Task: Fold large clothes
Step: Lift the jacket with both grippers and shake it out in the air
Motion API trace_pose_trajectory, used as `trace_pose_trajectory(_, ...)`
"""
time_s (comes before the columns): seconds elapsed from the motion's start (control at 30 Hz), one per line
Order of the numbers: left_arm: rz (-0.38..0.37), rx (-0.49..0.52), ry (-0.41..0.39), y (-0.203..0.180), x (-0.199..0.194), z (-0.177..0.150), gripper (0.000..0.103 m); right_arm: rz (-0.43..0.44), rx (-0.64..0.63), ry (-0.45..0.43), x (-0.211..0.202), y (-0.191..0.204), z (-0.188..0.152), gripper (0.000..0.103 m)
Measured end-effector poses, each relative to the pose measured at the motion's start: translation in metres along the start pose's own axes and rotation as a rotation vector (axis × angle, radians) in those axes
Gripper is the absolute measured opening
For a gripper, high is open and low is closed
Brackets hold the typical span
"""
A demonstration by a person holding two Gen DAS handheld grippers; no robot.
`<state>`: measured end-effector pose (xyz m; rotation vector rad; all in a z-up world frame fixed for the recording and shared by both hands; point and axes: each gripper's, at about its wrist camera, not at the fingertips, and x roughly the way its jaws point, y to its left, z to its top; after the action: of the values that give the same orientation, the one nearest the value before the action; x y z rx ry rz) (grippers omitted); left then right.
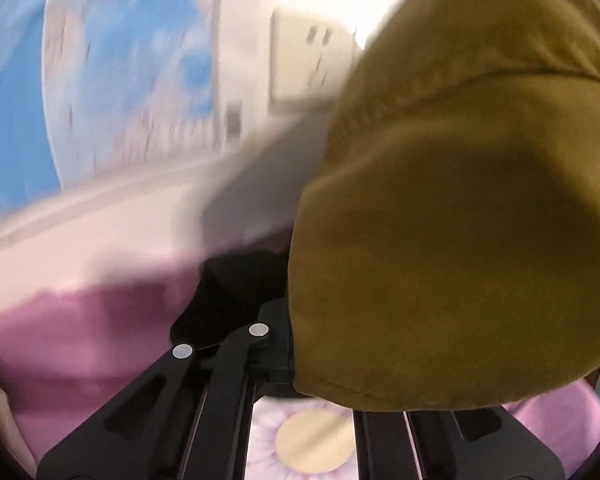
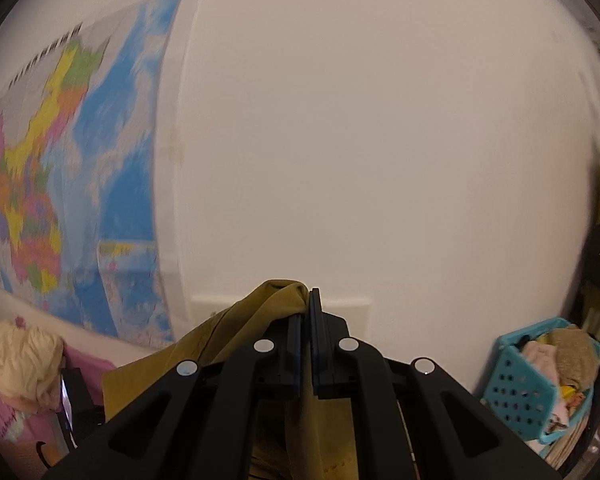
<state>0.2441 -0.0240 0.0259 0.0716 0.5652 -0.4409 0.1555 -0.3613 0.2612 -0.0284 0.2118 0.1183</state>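
Observation:
An olive-brown garment (image 1: 460, 208) fills the right half of the left wrist view, draped over my left gripper (image 1: 288, 280) and hiding its right finger and both tips. The left finger (image 1: 236, 280) shows beside the cloth. In the right wrist view my right gripper (image 2: 305, 304) is shut on a bunched edge of the same garment (image 2: 276, 304), held up in front of a white wall. The cloth hangs down to the left and below the jaws.
A coloured map (image 2: 60, 184) hangs on the wall at left. A blue basket of clothes (image 2: 540, 376) stands at lower right. A cream bundle (image 2: 20, 360) lies on pink bedding (image 1: 80, 340) at lower left. A wall socket plate (image 1: 312, 64) is ahead.

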Motion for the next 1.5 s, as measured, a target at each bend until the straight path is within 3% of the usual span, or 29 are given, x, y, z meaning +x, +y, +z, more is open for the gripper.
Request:
trace_pose_trajectory(0.2,-0.064,0.091,-0.167,-0.039,-0.068,0.057,0.001,-0.065,-0.001,-0.153,-0.092,-0.022,0.052,0.004)
trace_pose_trajectory(0.27,-0.035,0.109,-0.248,-0.049,-0.093,0.076,0.001,-0.074,-0.017,-0.203,-0.125,-0.024,0.067,0.004)
trace_pose_trajectory(0.4,-0.037,0.072,-0.280,-0.040,-0.123,0.103,0.001,-0.096,-0.009,-0.237,-0.165,-0.030,0.075,0.004)
trace_pose_trajectory(0.47,0.024,0.087,-0.302,-0.043,-0.147,0.098,0.001,-0.078,0.007,-0.254,-0.182,-0.035,0.074,0.004)
trace_pose_trajectory(0.63,0.036,0.057,-0.385,-0.057,-0.212,0.102,0.001,-0.028,0.034,-0.318,-0.232,-0.036,0.080,0.003)
trace_pose_trajectory(0.77,0.096,0.075,-0.491,-0.069,-0.276,0.100,0.002,0.030,0.013,-0.385,-0.283,-0.024,0.088,0.003)
trace_pose_trajectory(0.9,0.190,0.086,-0.624,-0.069,-0.375,0.094,0.002,0.106,-0.001,-0.418,-0.335,-0.007,0.098,0.003)
trace_pose_trajectory(1.0,0.269,0.107,-0.673,-0.071,-0.441,0.081,0.002,0.179,-0.023,-0.428,-0.363,0.007,0.097,0.003)
trace_pose_trajectory(1.17,0.410,0.153,-0.642,-0.080,-0.515,0.044,0.002,0.341,-0.009,-0.369,-0.389,0.024,0.084,0.004)
trace_pose_trajectory(1.3,0.499,0.147,-0.569,-0.083,-0.541,0.018,0.002,0.406,-0.047,-0.349,-0.393,0.044,0.069,0.004)
trace_pose_trajectory(1.43,0.559,0.121,-0.451,-0.063,-0.521,0.006,0.002,0.472,-0.014,-0.240,-0.326,0.059,0.060,0.004)
trace_pose_trajectory(1.5,0.571,0.078,-0.354,-0.038,-0.488,0.003,0.002,0.493,0.023,-0.124,-0.263,0.067,0.049,0.004)
